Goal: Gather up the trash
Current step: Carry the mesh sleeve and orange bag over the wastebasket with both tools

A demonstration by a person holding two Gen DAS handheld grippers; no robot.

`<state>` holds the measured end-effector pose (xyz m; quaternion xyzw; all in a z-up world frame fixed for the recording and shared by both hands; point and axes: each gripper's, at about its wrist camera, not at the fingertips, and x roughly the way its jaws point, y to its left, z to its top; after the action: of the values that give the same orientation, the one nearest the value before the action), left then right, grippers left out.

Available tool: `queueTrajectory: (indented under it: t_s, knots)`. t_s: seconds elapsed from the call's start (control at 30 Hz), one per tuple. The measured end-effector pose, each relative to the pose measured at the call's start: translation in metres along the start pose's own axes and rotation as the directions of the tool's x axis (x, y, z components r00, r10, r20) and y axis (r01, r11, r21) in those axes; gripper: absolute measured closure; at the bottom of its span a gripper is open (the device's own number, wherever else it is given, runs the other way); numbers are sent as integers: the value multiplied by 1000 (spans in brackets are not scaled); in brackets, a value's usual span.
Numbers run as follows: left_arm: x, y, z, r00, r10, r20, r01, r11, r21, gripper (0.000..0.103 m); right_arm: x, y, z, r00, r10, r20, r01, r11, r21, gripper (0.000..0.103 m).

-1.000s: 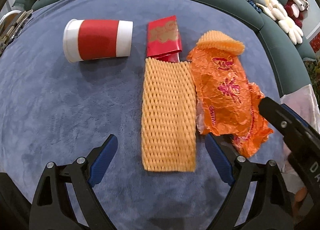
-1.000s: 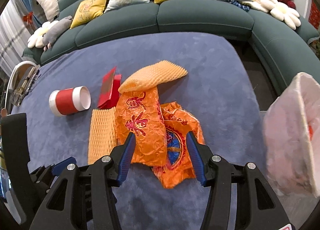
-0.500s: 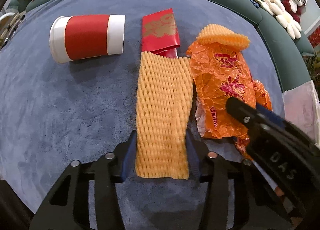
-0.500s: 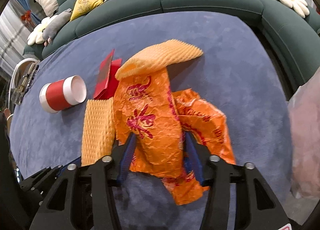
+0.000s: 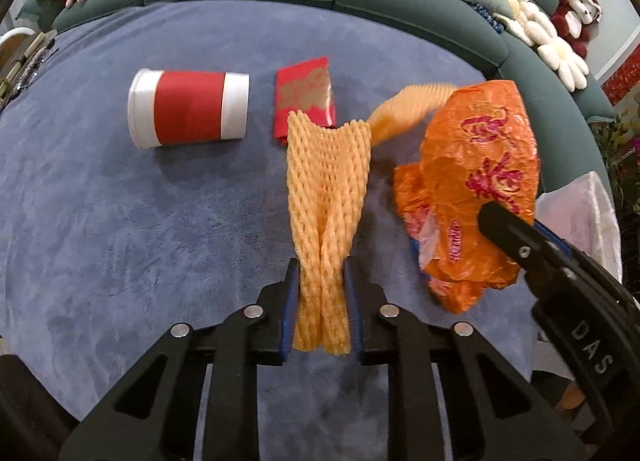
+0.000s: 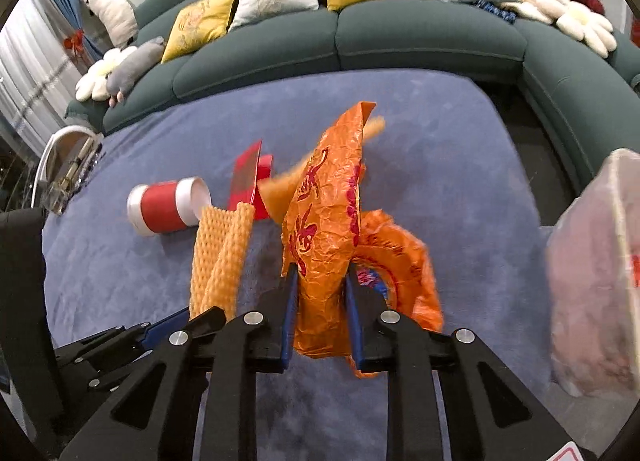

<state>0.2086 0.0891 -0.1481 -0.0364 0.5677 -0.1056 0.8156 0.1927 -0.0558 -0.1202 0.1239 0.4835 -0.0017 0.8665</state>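
Note:
A yellow foam net point(image 5: 328, 165) is pinched lengthwise between the blue pads of my left gripper point(image 5: 322, 273), whose jaws are closing on it; its near end is squeezed into folds. My right gripper point(image 6: 320, 277) is closing on an orange crinkled wrapper point(image 6: 324, 213), which stands up between its pads and is lifted off the rug. A second orange wrapper point(image 6: 400, 261) hangs beside it. Behind, a second foam net point(image 5: 412, 109) shows blurred. A red-and-white paper cup point(image 5: 188, 113) lies on its side next to a red packet point(image 5: 306, 97).
Everything lies on a blue rug point(image 5: 120, 221) ringed by a green sofa point(image 6: 400, 33) with cushions and plush toys. A pale plastic bag point(image 6: 592, 281) stands open at the right. A chair frame point(image 6: 60, 157) is at the rug's left edge.
Both grippers closed from wide open onto their items: the left on the foam net, the right on the orange wrapper. Both items are now bunched and raised, and the second foam net has shifted.

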Motion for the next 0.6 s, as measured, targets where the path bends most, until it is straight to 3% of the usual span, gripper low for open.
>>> queueTrajectory:
  t_s: [0.17, 0.6]
  knots:
    - [-26, -9, -6, 999, -24, 40, 24, 1000, 20, 82, -34, -14, 0, 998, -14, 64, 12, 1000, 28, 83]
    - [-65, -88, -14, 991, -77, 108, 60, 987, 150, 82, -101, -61, -13, 982, -82, 168, 67, 993, 95, 82]
